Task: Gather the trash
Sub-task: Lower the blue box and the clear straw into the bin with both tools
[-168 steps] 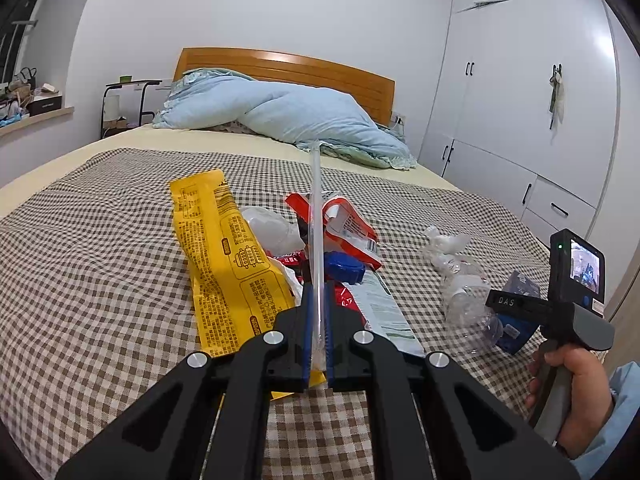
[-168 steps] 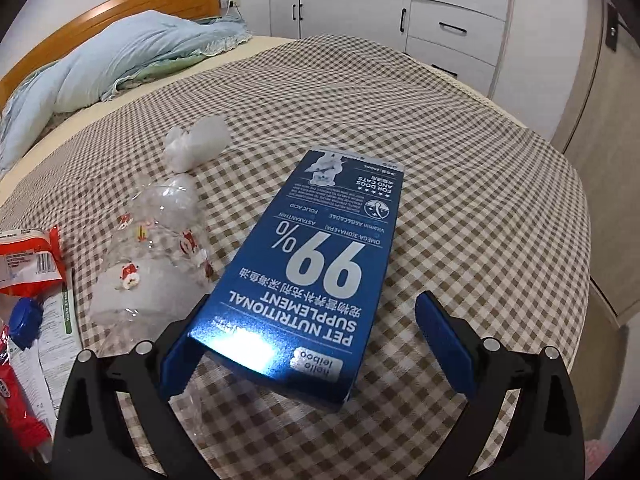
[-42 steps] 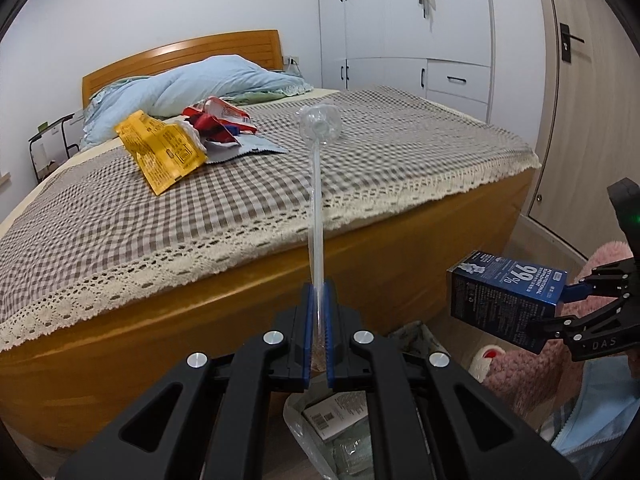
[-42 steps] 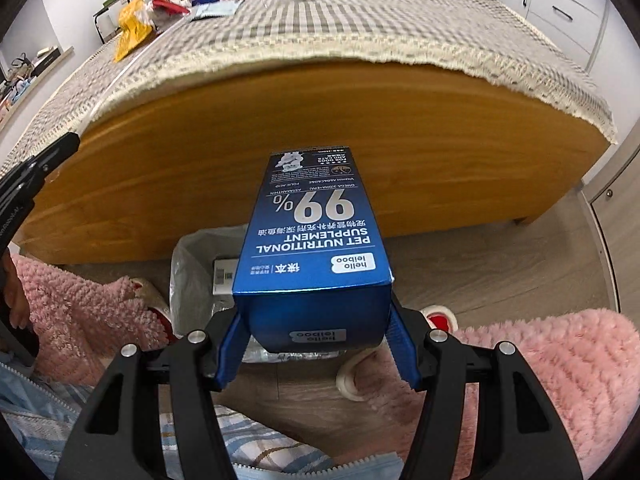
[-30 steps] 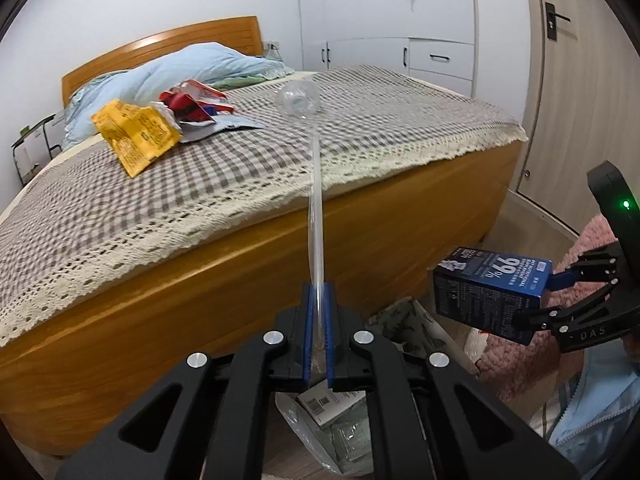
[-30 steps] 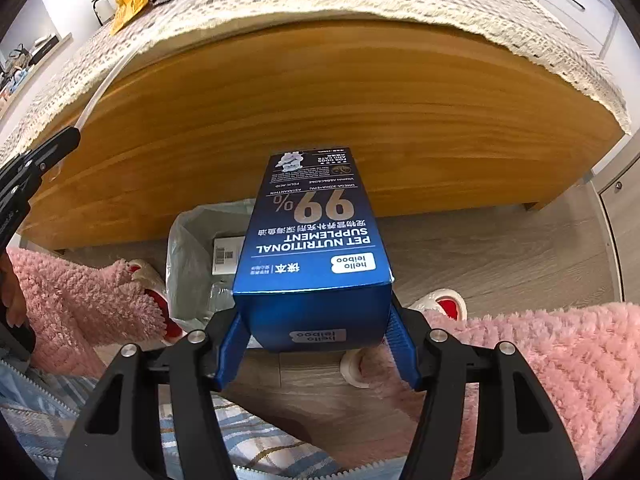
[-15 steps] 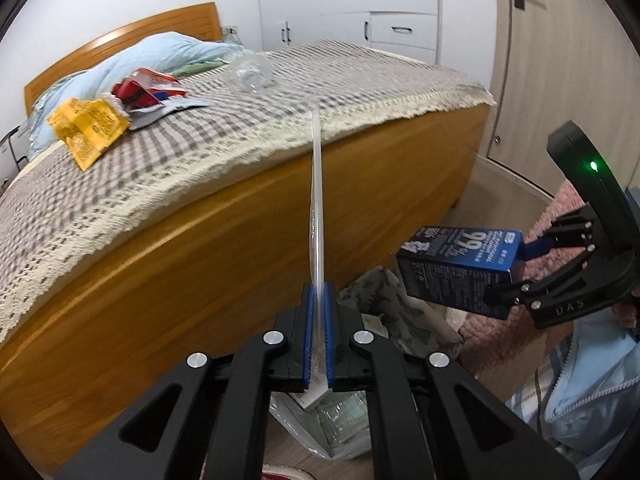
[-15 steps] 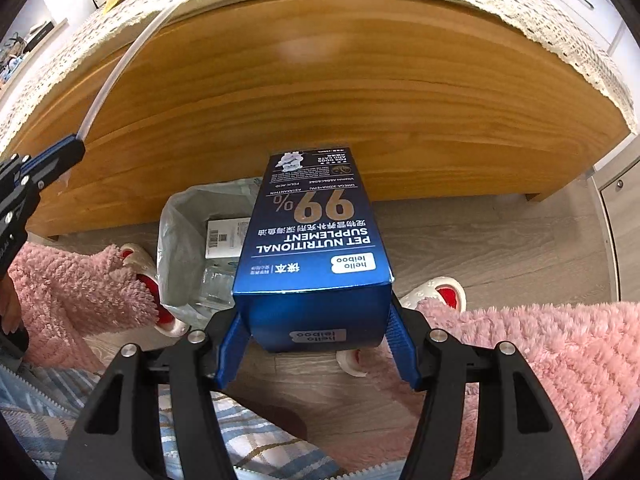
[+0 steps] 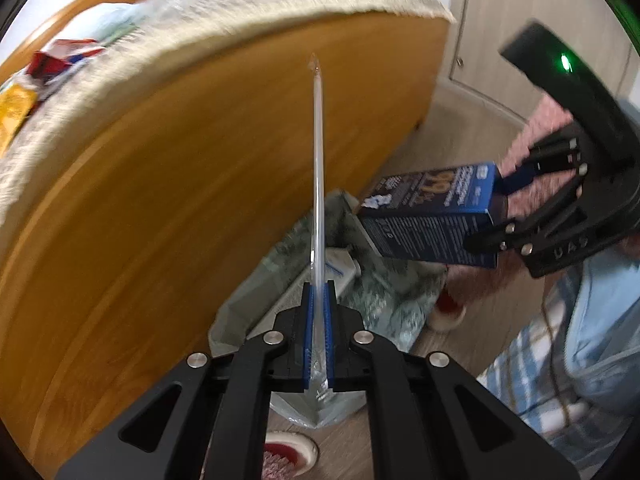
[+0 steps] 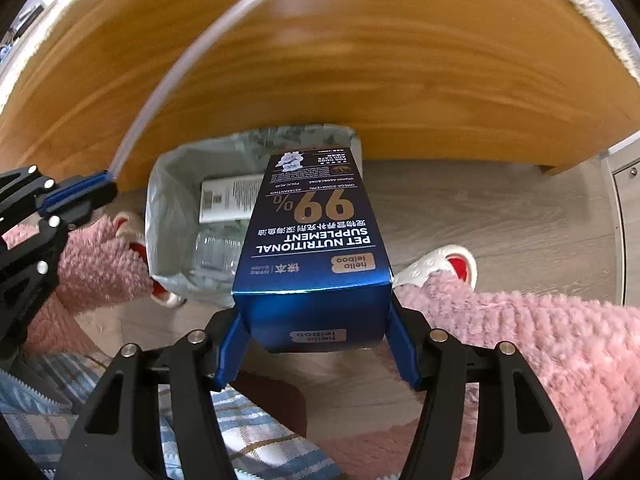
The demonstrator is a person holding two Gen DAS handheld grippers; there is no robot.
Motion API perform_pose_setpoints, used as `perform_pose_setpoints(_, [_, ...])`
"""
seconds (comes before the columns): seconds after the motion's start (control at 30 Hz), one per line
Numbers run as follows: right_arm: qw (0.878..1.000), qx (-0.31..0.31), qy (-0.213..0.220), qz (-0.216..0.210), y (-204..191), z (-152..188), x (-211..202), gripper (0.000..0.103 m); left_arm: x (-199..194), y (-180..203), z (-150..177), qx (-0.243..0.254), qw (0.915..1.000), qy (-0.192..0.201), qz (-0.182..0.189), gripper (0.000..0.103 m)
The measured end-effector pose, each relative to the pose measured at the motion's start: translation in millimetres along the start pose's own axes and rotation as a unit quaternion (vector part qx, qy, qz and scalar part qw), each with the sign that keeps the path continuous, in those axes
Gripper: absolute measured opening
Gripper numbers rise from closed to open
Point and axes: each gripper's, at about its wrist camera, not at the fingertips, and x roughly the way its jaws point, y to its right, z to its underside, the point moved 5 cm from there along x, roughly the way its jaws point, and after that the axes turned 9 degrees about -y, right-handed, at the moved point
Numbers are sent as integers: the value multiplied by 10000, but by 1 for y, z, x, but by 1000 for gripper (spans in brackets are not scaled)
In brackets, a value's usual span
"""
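Observation:
My left gripper (image 9: 318, 300) is shut on a long clear plastic straw (image 9: 317, 168) that sticks out ahead of it, over the bag-lined trash bin (image 9: 384, 292) on the floor. My right gripper (image 10: 316, 344) is shut on a blue pet-supplement box (image 10: 316, 236) and points down, with the box's far end above the trash bin (image 10: 164, 216). The box (image 9: 436, 212) and the right gripper (image 9: 516, 208) show at the right of the left wrist view. The left gripper (image 10: 108, 184) and its straw (image 10: 180, 72) show at the left of the right wrist view. A white carton (image 10: 226, 198) and clear plastic lie inside the bin.
The wooden bed footboard (image 9: 180, 168) stands right behind the bin. More wrappers (image 9: 52, 60) lie on the bed. A person's pink fleece legs (image 10: 540, 344) and white-and-red slippers (image 10: 440, 264) flank the bin on the wood floor (image 10: 500, 208). A cupboard (image 10: 626, 200) is at the right.
Both grippers have sunk toward the bin and tilted further down. The bed top has slid out of view and the bin fills more of both views. Both grips are unchanged.

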Motion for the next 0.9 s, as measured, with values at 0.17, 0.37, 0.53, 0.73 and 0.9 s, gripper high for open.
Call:
perform_pose_setpoints(0.17, [9991,-217,-366,-26,-6,-6,18,59,30,10,0,308,9981,-522,115,2])
perform_pose_setpoints(0.37, [9948,-542,-854,-104,-17,-15,43,59,67,8,5,567,9919,-1117,189,2])
perform_pose_setpoints(0.53, [9896,-652,-1272,-146,-23,-22,68,59,99,10,9,822,9842,-1561,170,2])
perform_pose_setpoints(0.73, [9815,-625,-1801,-157,-25,-31,101,59,127,5,13,1050,9768,-1858,160,2])
perform_pose_setpoints(0.9, [9776,-510,-2026,-267,-30,-39,120,59,149,-3,20,1155,9701,-2130,122,2])
